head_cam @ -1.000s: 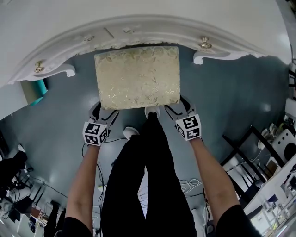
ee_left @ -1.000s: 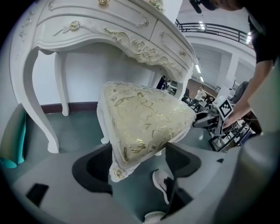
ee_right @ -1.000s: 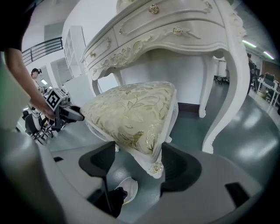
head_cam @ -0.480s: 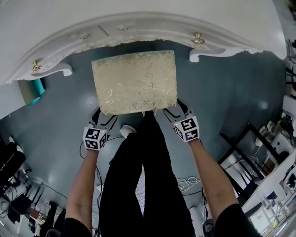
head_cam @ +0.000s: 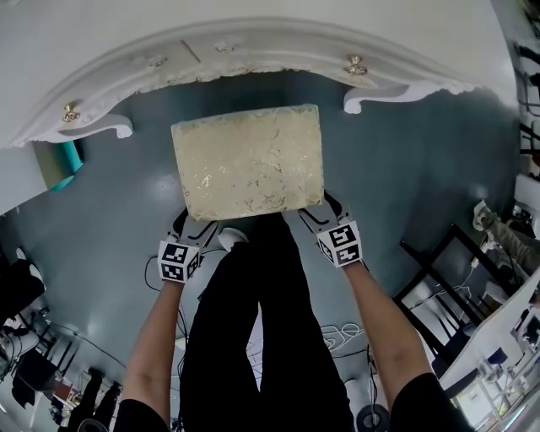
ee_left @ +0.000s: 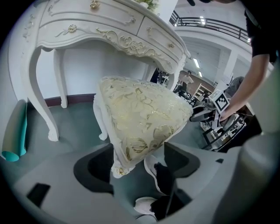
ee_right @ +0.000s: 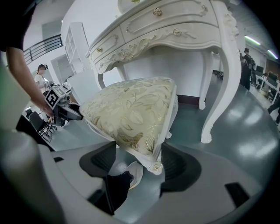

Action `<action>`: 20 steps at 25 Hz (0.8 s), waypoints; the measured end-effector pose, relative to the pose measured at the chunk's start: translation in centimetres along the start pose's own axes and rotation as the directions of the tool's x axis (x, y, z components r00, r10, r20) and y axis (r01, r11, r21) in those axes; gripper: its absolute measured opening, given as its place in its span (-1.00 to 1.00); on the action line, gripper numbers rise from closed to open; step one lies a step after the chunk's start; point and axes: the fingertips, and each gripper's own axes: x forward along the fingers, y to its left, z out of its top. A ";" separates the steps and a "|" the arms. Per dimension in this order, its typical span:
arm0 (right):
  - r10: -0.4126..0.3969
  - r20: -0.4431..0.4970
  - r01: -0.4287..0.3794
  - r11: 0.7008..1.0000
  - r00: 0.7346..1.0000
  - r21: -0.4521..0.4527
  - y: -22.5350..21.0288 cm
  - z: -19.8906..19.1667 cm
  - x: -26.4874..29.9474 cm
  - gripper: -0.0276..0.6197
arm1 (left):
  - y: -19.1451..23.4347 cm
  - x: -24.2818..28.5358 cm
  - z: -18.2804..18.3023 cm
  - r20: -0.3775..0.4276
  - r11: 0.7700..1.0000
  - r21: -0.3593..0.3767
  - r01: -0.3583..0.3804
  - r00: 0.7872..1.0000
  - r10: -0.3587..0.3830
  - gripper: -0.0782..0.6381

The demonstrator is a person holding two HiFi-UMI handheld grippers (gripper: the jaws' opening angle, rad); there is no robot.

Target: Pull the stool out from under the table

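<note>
Now stool (head_cam: 247, 163) is seen just clear of table (head_cam: 253, 34) at 12 o'clock, long axis 9-to-3, seat up; near corners are clamped by L gripper (head_cam: 192, 224) & R gripper (head_cam: 319, 211).

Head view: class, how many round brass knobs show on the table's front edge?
2. One knob sits near the table's left end, the other toward its right end; more may be hidden.
</note>
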 end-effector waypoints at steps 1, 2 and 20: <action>-0.001 0.000 0.001 1.000 1.000 0.002 0.1 -0.2 -0.1 0.12 | -0.1 -0.1 -0.2 -0.004 1.000 0.005 0.000 1.000 0.000 0.28; -0.002 0.001 0.002 1.000 1.000 0.005 0.2 -0.3 -0.1 0.12 | -0.1 -0.1 -0.3 -0.007 1.000 0.007 0.000 1.000 0.000 0.27; -0.049 -0.012 0.048 0.997 0.999 -0.067 0.4 0.0 -2.6 0.12 | -0.9 -2.8 -0.6 -0.006 0.995 -0.090 -0.032 0.999 0.032 0.28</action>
